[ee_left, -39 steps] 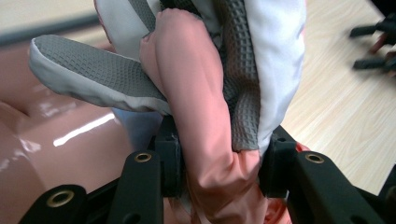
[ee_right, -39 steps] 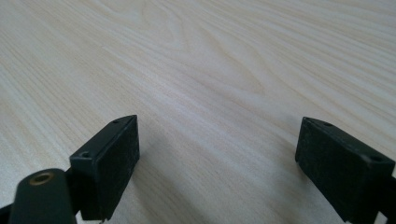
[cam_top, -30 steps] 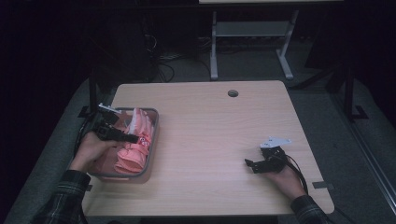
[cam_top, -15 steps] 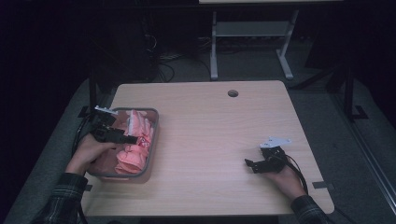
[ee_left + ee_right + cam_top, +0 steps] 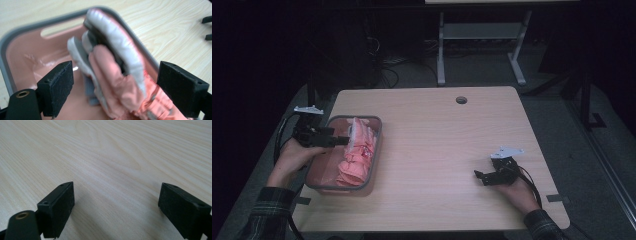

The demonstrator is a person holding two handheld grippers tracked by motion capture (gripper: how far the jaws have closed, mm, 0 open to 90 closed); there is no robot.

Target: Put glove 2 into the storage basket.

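Note:
A grey-rimmed pink tray (image 5: 377, 134) at the table's left holds a bundle of pink and grey gloves (image 5: 358, 156). My left gripper (image 5: 342, 141) hovers over the tray's left side and points right at the bundle. Its jaws have just been opening. In the left gripper view the gloves (image 5: 112, 50) lie between and beyond the wide-apart pads of my left gripper (image 5: 116, 67), which do not press on them, inside the tray (image 5: 30, 26). My right gripper (image 5: 479, 176) rests low on the table's right side. It (image 5: 116, 186) is open over bare wood.
The wooden table (image 5: 437, 130) has a round cable hole (image 5: 461, 100) near its far edge. A white metal frame (image 5: 477, 40) and cables lie on the dark floor behind. The table's edge runs close to the tray's left and near sides.
My left gripper has let go of the gloves, opened wide, and lifted back a little to the left. The right gripper has kept still.

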